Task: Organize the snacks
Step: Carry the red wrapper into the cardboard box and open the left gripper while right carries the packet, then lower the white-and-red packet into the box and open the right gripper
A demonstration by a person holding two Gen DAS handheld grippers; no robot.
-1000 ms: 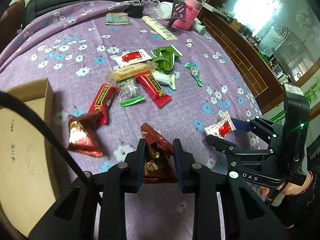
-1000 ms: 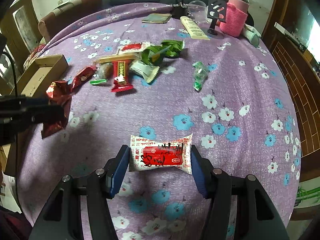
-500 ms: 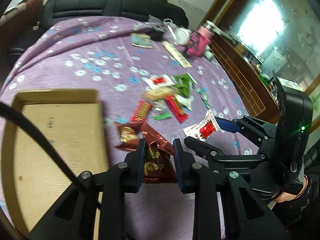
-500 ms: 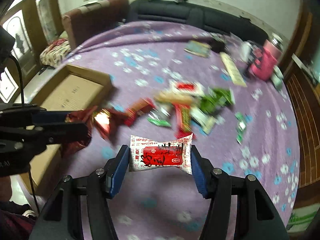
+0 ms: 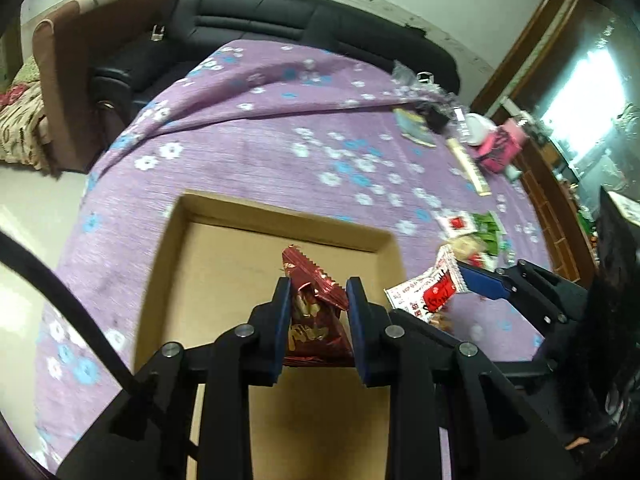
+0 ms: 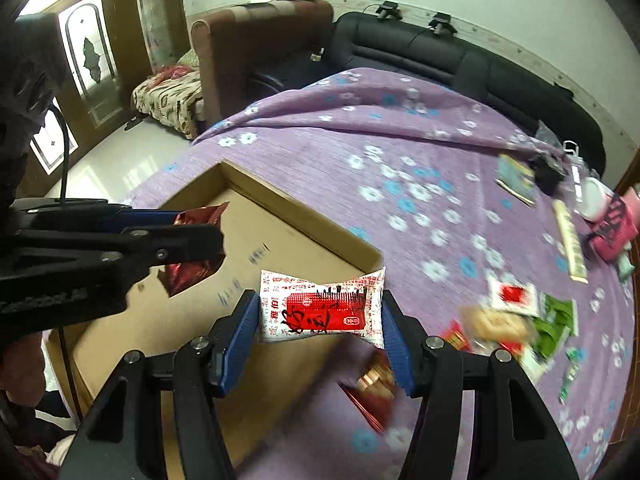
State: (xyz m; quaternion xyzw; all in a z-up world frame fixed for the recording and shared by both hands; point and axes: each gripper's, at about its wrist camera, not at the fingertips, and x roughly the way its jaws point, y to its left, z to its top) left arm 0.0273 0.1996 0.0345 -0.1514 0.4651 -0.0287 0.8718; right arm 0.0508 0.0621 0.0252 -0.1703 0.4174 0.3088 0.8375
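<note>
Left wrist view: our left gripper [image 5: 316,300] clamps the dark red snack packet [image 5: 314,316] above the cardboard box [image 5: 224,264]. Our right gripper [image 6: 320,316] pinches the white-and-red packet [image 6: 322,308], seemingly near the box edge. We judge release comes next.

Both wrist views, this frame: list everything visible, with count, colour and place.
dark red foil packet: 1, maroon, clamped in the left gripper above the box
white and red packet: 1, clamped in the right gripper at the box's near corner
cardboard box: 1, brown, open, on the tablecloth
loose snack pile: several, red, green, tan, blurred, right of the box
second dark red packet: 1, on the cloth below the right gripper
tablecloth: 1, purple with flowers
pink bottle sleeve: 1, far right edge
sofa: 1, black, behind the table
left gripper: black, blue pads
right gripper: black, blue pads
</note>
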